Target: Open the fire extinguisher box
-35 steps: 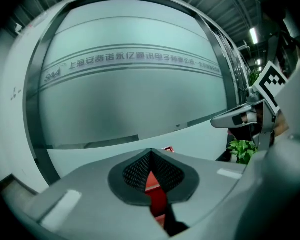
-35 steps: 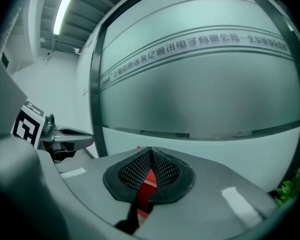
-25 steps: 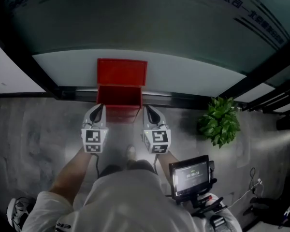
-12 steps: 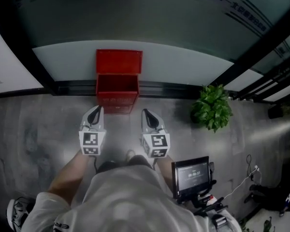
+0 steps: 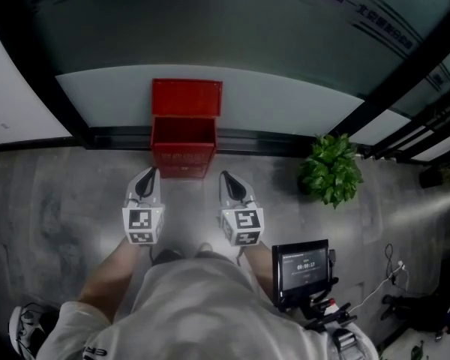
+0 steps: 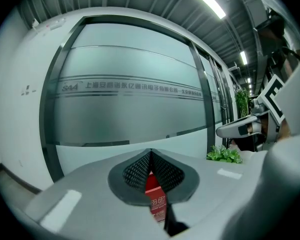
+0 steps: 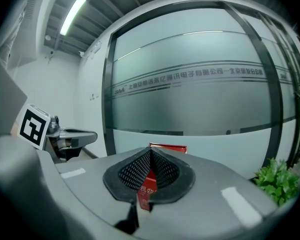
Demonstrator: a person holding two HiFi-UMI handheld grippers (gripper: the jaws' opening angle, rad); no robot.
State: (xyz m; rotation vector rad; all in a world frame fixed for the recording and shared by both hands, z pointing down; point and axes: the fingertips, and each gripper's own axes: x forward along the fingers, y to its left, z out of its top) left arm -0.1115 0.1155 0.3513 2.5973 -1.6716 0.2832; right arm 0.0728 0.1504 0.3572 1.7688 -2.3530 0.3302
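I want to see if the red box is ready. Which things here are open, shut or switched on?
Fire extinguisher box: open, its lid standing up against the glass wall.
Left gripper: shut, holding nothing, not touching the box.
Right gripper: shut, holding nothing, not touching the box.
Screen: switched on, showing numbers.
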